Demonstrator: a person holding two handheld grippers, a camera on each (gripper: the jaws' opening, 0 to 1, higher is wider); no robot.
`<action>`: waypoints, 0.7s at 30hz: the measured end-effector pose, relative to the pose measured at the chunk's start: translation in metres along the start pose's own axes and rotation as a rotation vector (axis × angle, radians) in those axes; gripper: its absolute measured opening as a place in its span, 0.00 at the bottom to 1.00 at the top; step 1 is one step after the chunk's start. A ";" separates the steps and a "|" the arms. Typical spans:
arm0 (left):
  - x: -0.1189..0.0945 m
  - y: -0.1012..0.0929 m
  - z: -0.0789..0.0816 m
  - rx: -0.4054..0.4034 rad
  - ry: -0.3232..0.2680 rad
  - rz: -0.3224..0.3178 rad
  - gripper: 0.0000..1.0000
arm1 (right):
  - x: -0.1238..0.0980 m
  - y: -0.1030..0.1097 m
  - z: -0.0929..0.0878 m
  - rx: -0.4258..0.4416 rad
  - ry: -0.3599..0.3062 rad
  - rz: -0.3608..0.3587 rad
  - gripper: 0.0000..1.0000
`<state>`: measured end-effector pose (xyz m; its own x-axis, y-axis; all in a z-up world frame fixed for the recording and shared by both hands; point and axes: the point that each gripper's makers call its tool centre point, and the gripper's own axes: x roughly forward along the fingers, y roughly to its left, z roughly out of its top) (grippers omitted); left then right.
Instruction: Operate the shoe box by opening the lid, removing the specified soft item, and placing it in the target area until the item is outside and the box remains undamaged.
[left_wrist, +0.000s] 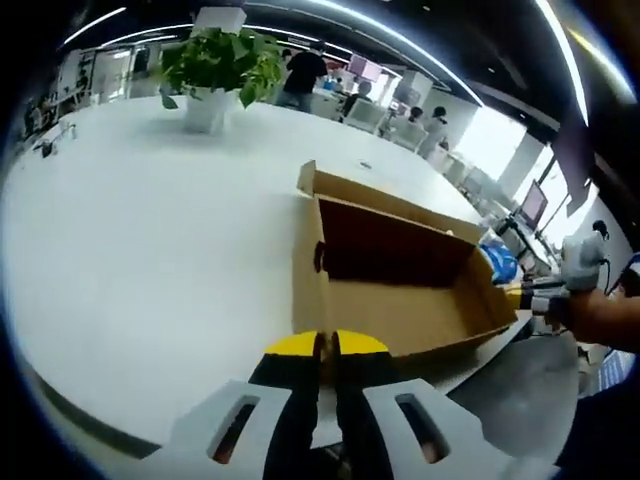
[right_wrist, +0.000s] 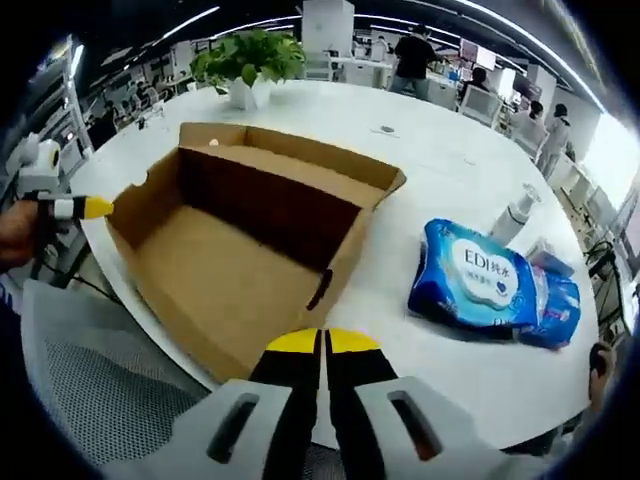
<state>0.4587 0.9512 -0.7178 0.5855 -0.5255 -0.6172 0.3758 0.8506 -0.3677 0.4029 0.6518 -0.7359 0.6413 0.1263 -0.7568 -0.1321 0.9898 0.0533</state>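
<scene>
An open brown cardboard shoe box lies on the white table, its inside bare and its lid flap folded back on the far side. A blue pack of wipes rests on the table to the right of the box, outside it. My right gripper is shut with nothing in it, just short of the box's near corner. In the left gripper view the box lies ahead and to the right, and my left gripper is shut and empty beside its near corner.
A second blue pack and a white pump bottle sit right of the wipes. A potted plant stands at the table's far side. A mesh chair is below the table edge. People stand in the background.
</scene>
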 end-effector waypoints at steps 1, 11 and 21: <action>0.000 0.000 0.000 -0.007 -0.003 0.000 0.01 | -0.001 -0.001 0.003 0.021 -0.019 -0.001 0.00; -0.001 0.002 -0.002 -0.130 -0.097 0.003 0.01 | 0.003 -0.006 0.038 0.213 -0.105 0.067 0.03; -0.005 -0.005 0.003 0.138 -0.114 -0.065 0.03 | 0.025 -0.006 0.044 0.104 -0.054 0.051 0.06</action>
<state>0.4557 0.9496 -0.7111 0.6313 -0.5845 -0.5098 0.5061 0.8085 -0.3003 0.4532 0.6519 -0.7259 0.6761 0.1769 -0.7152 -0.0878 0.9832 0.1601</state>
